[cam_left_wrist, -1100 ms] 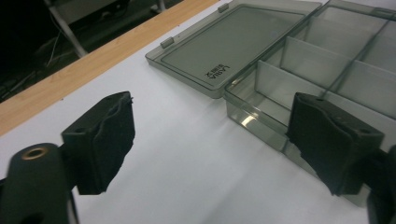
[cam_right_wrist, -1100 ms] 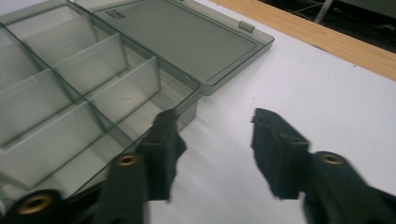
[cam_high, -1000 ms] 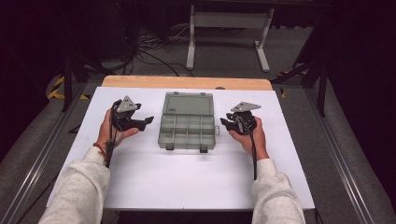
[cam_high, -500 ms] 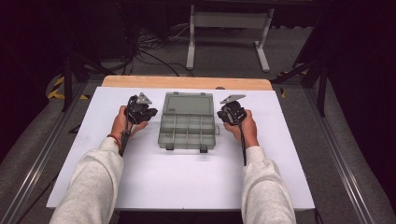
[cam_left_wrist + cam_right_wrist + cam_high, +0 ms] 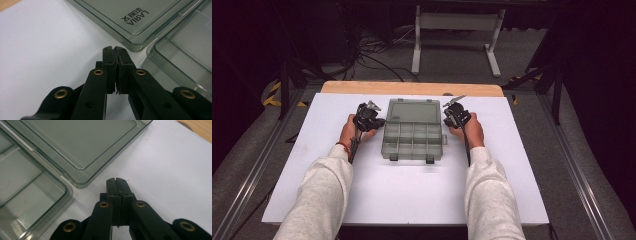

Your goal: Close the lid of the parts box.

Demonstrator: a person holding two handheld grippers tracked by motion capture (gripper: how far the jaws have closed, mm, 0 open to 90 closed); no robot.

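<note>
Both tools drawn in from the bench's sides to flank the open organiser box [image 5: 413,131]: left tool [image 5: 116,50] and right tool [image 5: 116,180] now pressed together on nothing, tips just beside the lid's corners [image 5: 137,47], seemingly poised to nudge it closed.

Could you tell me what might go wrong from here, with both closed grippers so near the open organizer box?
The left gripper and right gripper are shut and empty beside the lid corners; pushing unevenly could skew the organizer box across the smooth white table. Shut tips may also slip off the thin lid rim.
</note>
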